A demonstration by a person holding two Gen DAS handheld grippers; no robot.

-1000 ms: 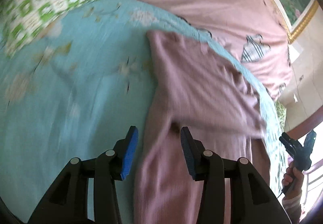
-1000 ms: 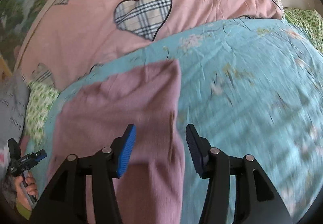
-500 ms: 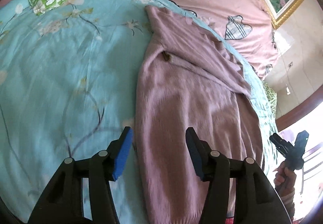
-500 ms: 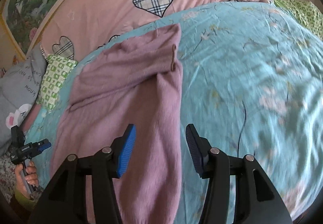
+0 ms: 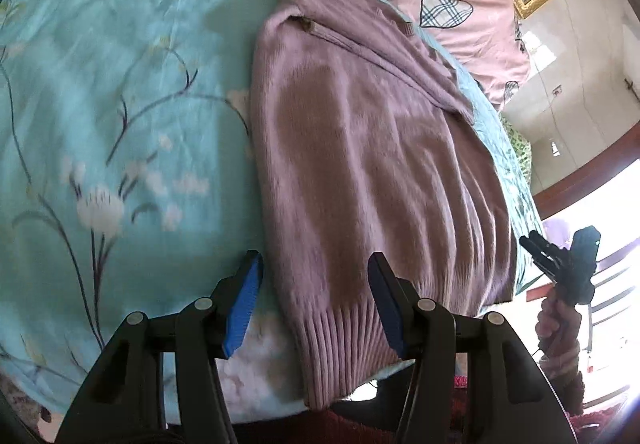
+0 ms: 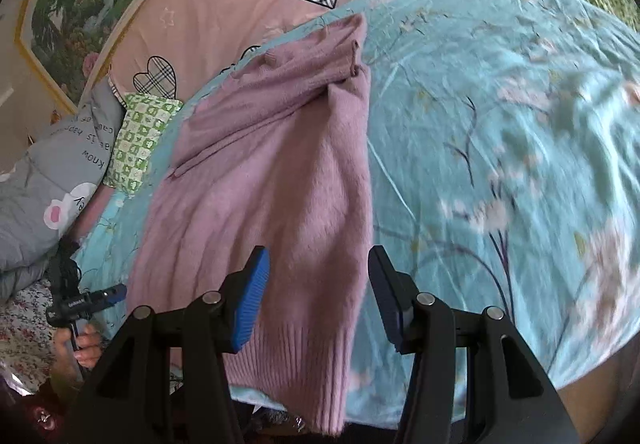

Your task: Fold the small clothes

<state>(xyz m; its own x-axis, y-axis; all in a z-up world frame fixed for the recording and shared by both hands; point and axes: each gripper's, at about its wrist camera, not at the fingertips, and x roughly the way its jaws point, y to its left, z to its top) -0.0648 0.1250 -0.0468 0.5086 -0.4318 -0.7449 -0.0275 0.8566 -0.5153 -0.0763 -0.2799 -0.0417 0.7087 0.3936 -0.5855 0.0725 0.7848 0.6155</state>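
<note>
Mauve knit, a sweater (image 5: pixel 372 148) lies flat on the bed (image 5: pixel 120 104), its sleeves already folded across the top. I hold the left hand-held gripper (image 5: pixel 316 300) with jaws apart over the ribbed hem's (image 5: pixel 340 328) left corner, nothing pinched; the right hand-held gripper (image 6: pixel 318 296) is equally apart above the hem's right corner. I judge the next move is pinching both corners and lifting the hem toward the collar. The hem overhangs the bed's near edge; open blue sheet lies outside each gripper.
</note>
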